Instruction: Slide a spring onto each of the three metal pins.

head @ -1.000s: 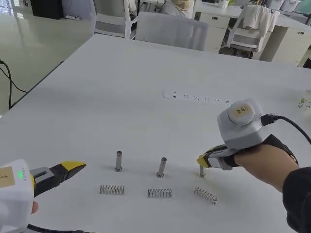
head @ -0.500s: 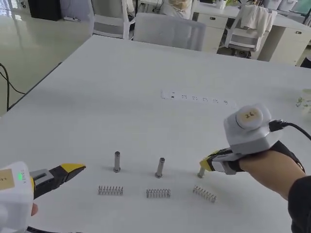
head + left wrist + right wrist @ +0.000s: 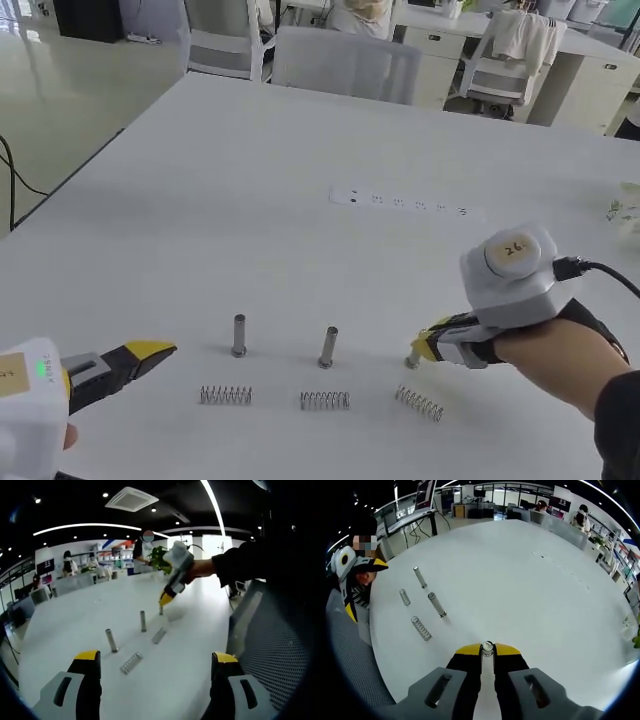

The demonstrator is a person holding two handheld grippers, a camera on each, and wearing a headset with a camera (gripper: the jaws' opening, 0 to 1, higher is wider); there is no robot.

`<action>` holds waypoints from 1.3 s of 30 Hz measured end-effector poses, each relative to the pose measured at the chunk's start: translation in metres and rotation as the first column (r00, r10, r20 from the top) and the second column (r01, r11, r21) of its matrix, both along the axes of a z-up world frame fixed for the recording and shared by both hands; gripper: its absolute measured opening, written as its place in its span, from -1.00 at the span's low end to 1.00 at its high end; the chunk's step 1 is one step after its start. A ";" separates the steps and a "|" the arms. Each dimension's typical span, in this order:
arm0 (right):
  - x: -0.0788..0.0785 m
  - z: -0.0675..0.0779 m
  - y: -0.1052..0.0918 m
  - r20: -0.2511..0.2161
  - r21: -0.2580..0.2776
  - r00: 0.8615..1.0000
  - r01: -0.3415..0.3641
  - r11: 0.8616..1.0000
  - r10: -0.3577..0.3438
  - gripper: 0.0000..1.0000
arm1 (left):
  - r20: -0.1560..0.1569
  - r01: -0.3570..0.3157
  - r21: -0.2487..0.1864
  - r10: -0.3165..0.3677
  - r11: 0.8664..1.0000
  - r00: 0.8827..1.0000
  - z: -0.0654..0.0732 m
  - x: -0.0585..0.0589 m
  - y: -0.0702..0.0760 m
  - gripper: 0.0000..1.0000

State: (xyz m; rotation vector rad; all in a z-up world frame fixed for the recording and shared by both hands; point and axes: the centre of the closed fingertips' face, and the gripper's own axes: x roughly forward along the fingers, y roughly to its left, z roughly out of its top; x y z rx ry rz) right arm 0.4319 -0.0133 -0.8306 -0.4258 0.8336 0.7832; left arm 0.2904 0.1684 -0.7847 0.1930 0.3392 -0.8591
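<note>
While your left tongs (image 3: pixel 150 352) hover wide open and empty over the left end of the table's (image 3: pixel 300 180) near edge, the left pin (image 3: pixel 239 335) and middle pin (image 3: pixel 328 346) stand upright and bare in a row along that edge. A spring lies flat just in front of each pin: left spring (image 3: pixel 225 396), middle spring (image 3: pixel 325 401), right spring (image 3: pixel 419 403). Your right tongs (image 3: pixel 425 348) are closed on the top of the right pin (image 3: pixel 487 646), at the row's right end.
</note>
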 end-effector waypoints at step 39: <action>-0.052 -0.016 -0.013 -0.083 -0.028 0.988 -0.135 0.990 0.132 -0.83 | -0.006 0.017 0.002 -0.017 1.000 1.000 -0.001 -0.001 -0.007 0.75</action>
